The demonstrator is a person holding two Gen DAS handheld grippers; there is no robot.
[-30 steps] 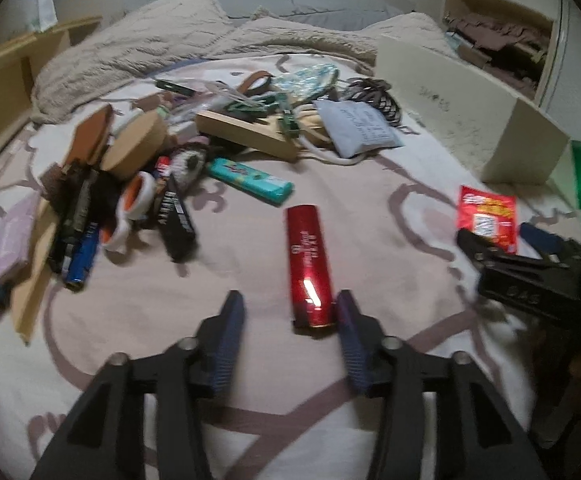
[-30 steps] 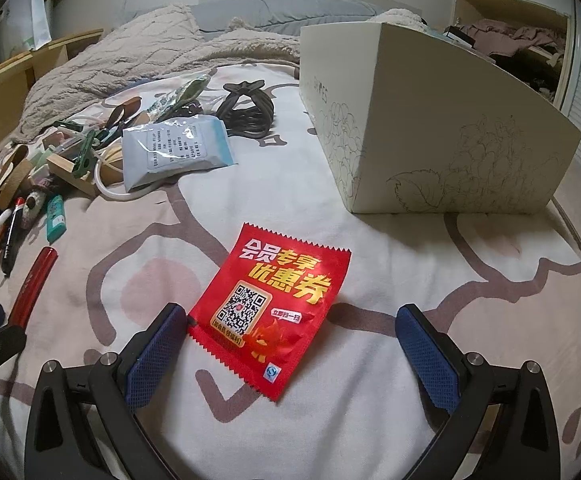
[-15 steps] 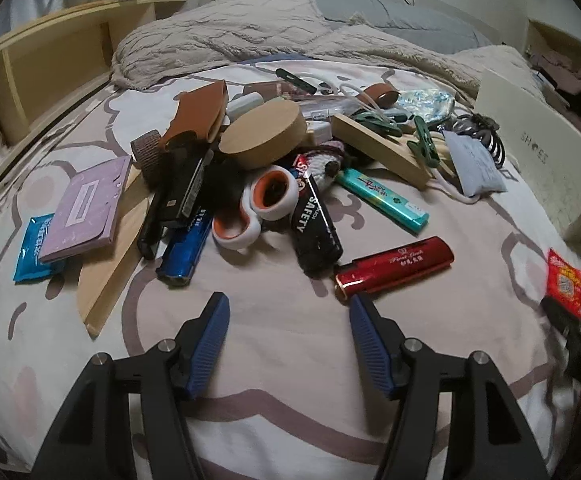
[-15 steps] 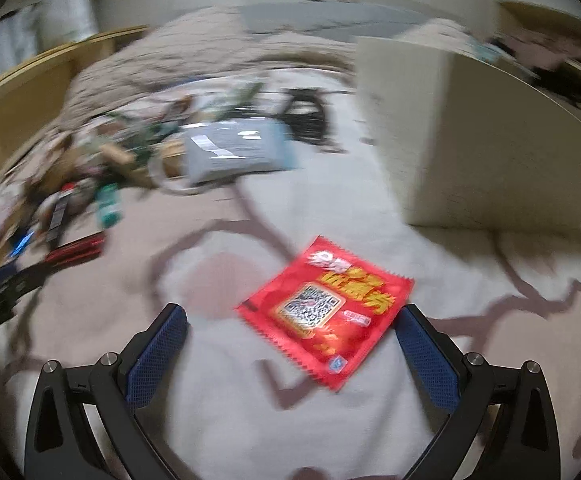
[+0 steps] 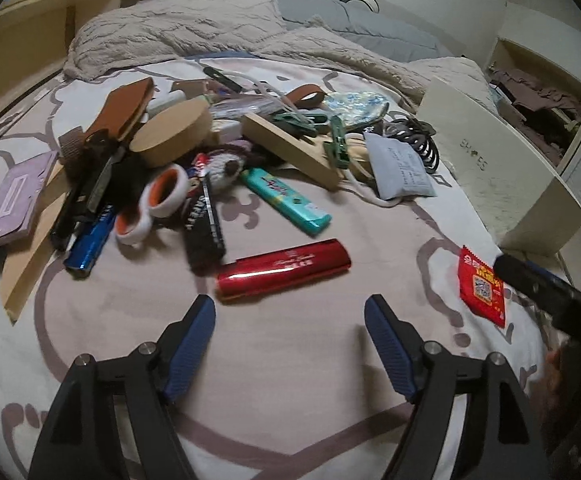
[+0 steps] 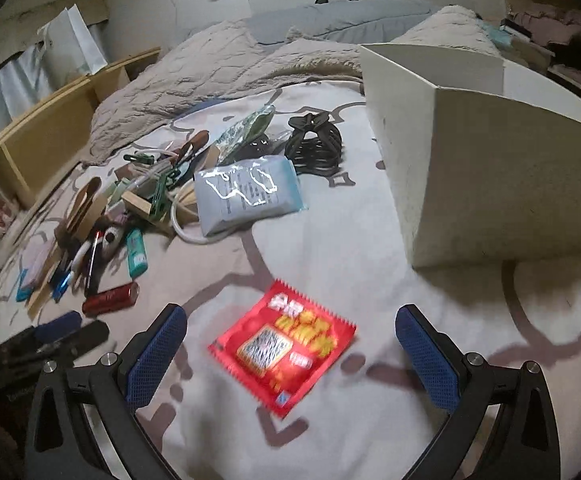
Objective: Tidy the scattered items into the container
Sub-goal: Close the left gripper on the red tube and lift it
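A red lighter [image 5: 284, 269] lies crosswise on the bed sheet just beyond my left gripper [image 5: 290, 316], whose jaws are opening with nothing between them. A red sachet [image 6: 284, 342] lies flat between the spread fingers of my right gripper [image 6: 292, 332], which is open and not touching it. The same red sachet [image 5: 482, 286] shows at the right in the left wrist view. The cream cardboard box [image 6: 482, 168], the container, stands open-topped to the right. Scattered items are piled at the left: a teal lighter [image 5: 286, 202], a black "SAFETY" pack [image 5: 204, 220], tape rolls [image 5: 162, 192].
A pale blue pouch [image 6: 246, 196] and a black hair claw [image 6: 316, 146] lie near the box. A wooden block [image 5: 290, 150], a round wooden lid [image 5: 172, 140] and a purple card [image 5: 14, 200] sit in the pile. A rumpled blanket [image 5: 210, 28] and a wooden shelf [image 6: 50, 120] bound the bed.
My left gripper's jaws have widened and its view has swung left, so the red lighter now lies crosswise ahead instead of between the fingers. The right gripper shifted; the sachet sits centred between its fingers.
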